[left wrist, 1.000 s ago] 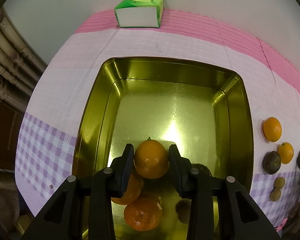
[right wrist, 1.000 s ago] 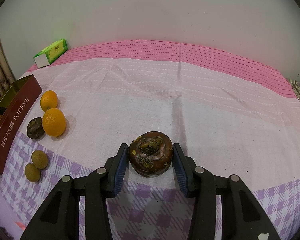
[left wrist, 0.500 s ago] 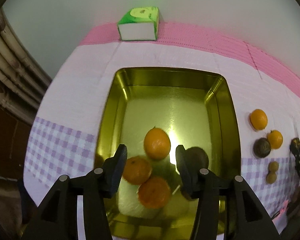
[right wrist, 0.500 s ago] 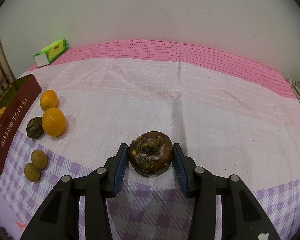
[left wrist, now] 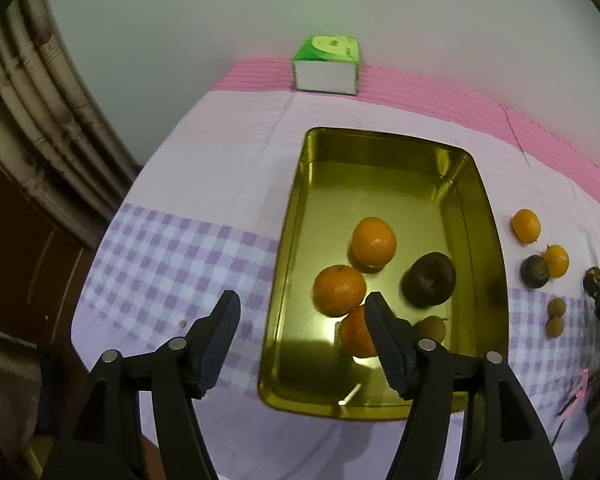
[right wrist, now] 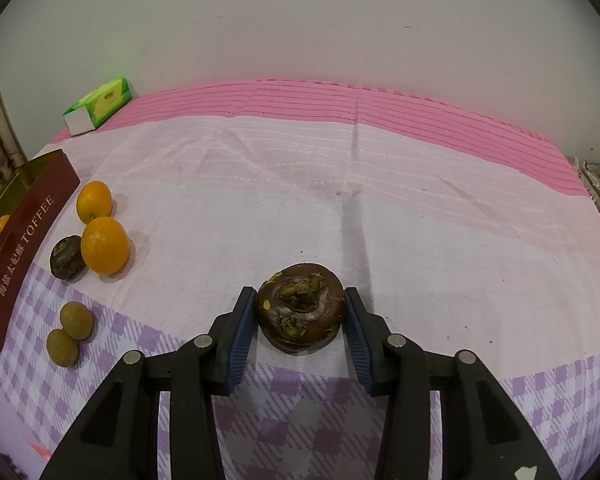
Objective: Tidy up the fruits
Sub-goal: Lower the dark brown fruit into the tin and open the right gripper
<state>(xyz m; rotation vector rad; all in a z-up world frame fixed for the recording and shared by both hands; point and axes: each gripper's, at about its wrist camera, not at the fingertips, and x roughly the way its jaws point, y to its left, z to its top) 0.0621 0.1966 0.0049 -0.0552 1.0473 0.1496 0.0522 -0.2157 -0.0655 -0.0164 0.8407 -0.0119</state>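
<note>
The gold tin (left wrist: 488, 216) holds three oranges (left wrist: 374, 242), a dark brown fruit (left wrist: 428, 280) and a small brown one. My left gripper (left wrist: 300, 338) is open and empty, high above the tin's near left rim. Outside the tin lie two oranges (right wrist: 105, 245), a dark fruit (right wrist: 66, 258) and two small brown-green fruits (right wrist: 76, 321). My right gripper (right wrist: 300, 326) is shut on a dark brown water chestnut (right wrist: 301, 307) that rests on the cloth.
A green tissue pack (left wrist: 327, 65) stands at the table's back edge by the wall. The tin's red side reads TOFFEE (right wrist: 24, 240). Pipes (left wrist: 32, 120) run along the left. The table drops off at the left and near edges.
My left gripper let go of an orange into the tin, opened, and pulled up and back to the left. The right gripper has not moved.
</note>
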